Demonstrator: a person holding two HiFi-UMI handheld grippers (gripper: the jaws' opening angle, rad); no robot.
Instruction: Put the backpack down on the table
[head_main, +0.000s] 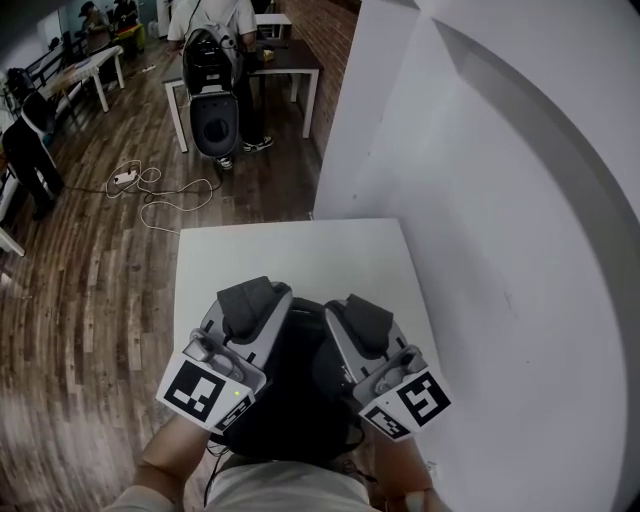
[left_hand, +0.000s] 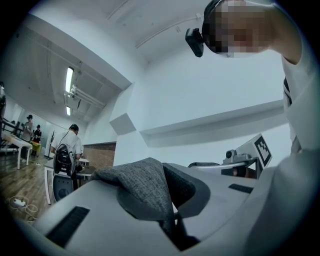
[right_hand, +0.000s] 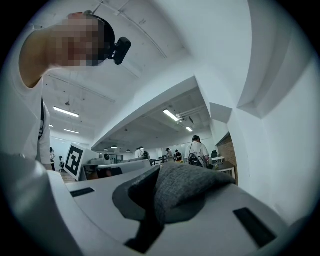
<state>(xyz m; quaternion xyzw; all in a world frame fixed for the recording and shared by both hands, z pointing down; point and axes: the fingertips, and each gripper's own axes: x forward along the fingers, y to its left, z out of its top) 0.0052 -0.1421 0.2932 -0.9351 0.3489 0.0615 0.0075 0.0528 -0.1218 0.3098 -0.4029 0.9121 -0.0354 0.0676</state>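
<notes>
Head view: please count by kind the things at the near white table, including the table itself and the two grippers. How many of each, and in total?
Grippers: 2, the left gripper and the right gripper, each shut on the backpack
Backpack: 1, dark, held between them
Table: 1, white
Total: 4

The head view looks steeply down on the surface (head_main: 300, 260). Both gripper views look level along their jaws and share a far person (left_hand: 72, 142).
</notes>
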